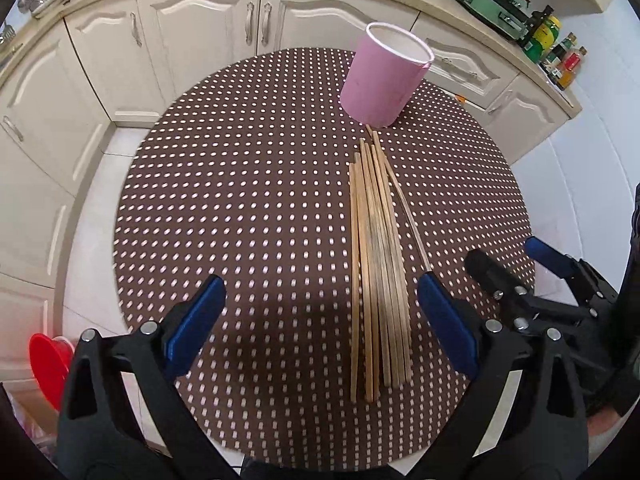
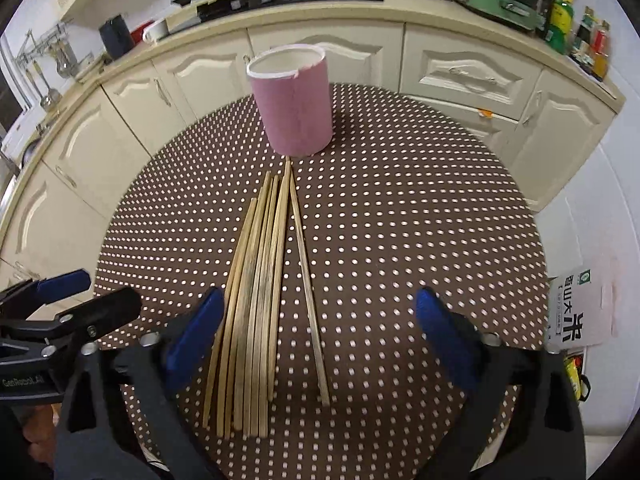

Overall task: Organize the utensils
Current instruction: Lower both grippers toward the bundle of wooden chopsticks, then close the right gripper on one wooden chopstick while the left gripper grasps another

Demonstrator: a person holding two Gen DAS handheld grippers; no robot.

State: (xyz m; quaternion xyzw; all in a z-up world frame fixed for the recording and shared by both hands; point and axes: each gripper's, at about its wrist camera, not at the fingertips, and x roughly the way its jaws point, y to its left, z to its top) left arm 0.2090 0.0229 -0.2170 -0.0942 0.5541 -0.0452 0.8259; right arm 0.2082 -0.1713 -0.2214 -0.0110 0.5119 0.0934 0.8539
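Wooden chopsticks [image 1: 374, 264] bunched flat on dotted round tabletop [image 1: 240, 200], tips near upright pink cup [image 1: 384, 80]. Left hand-held gripper [image 1: 320, 300] and right hand-held gripper [image 2: 318, 312] both wide apart, gripping nothing, above chopsticks.

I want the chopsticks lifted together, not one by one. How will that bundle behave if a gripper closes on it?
The chopsticks look thin, stiff and wooden, so they likely won't bend. They lie loose, side by side on the table, so some will probably slip out or fan apart. One stick lies apart from the rest and would likely be missed.
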